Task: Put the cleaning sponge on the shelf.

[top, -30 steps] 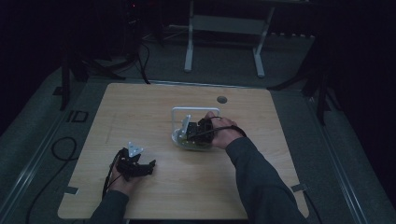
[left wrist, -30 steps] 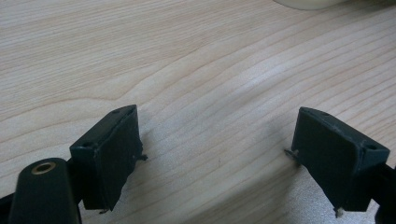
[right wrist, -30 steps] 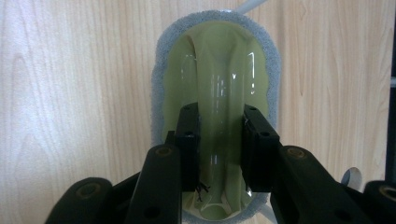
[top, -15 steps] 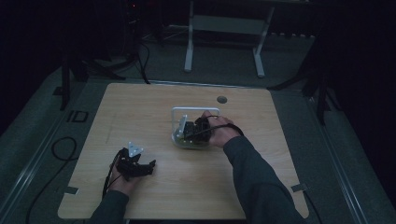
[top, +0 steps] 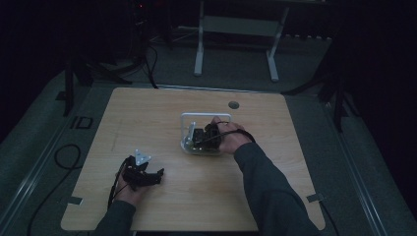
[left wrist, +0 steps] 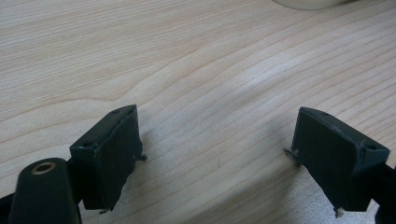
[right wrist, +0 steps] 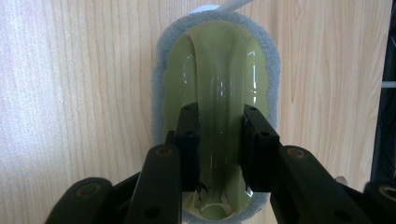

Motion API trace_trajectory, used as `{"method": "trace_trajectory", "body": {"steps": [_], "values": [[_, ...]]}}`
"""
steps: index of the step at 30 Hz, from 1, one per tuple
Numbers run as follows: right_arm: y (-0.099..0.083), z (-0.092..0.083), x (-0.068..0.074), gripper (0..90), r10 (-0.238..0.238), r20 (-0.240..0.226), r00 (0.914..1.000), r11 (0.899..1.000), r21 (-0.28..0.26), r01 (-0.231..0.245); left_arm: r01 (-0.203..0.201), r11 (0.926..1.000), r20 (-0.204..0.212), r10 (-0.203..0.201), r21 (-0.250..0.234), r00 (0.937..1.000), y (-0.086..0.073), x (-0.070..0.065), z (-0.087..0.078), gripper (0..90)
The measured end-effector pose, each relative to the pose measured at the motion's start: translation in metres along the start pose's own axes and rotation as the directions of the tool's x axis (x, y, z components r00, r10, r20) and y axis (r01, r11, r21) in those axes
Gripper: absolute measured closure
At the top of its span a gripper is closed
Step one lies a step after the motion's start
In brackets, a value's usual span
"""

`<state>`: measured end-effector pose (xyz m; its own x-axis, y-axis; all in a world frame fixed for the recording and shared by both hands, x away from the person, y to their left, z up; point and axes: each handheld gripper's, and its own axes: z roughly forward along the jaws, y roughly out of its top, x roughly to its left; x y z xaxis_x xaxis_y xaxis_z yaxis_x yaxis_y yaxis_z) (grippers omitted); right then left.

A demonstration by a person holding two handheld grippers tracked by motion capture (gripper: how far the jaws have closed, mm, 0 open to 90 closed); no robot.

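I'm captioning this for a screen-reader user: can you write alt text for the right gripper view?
The right gripper has its two black jaws closed on the arched green handle of a scrubbing pad with a grey sponge base, seen from above. The pad lies on a light wooden table.

1 sponge (right wrist: 215, 116) – 2 grippers (black).

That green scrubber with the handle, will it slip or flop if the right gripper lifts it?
The scrubber's glossy arched handle looks rigid, so probably no flop. The right gripper's jaws flank that handle; its shine suggests some slip. The grey sponge rim likely makes it light.
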<state>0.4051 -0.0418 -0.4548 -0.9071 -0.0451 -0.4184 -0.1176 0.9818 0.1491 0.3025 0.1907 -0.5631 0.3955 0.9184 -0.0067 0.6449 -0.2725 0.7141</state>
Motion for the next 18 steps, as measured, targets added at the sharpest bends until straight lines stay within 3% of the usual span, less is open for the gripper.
{"method": "trace_trajectory", "body": {"steps": [18], "values": [[0.003,0.017,-0.001,71.3,-0.011,-0.005,0.9999,1.000,0.027,0.011,-0.001,1.0000,0.000,0.001,0.000,1.0000,0.000,0.000,0.000,15.7]]}}
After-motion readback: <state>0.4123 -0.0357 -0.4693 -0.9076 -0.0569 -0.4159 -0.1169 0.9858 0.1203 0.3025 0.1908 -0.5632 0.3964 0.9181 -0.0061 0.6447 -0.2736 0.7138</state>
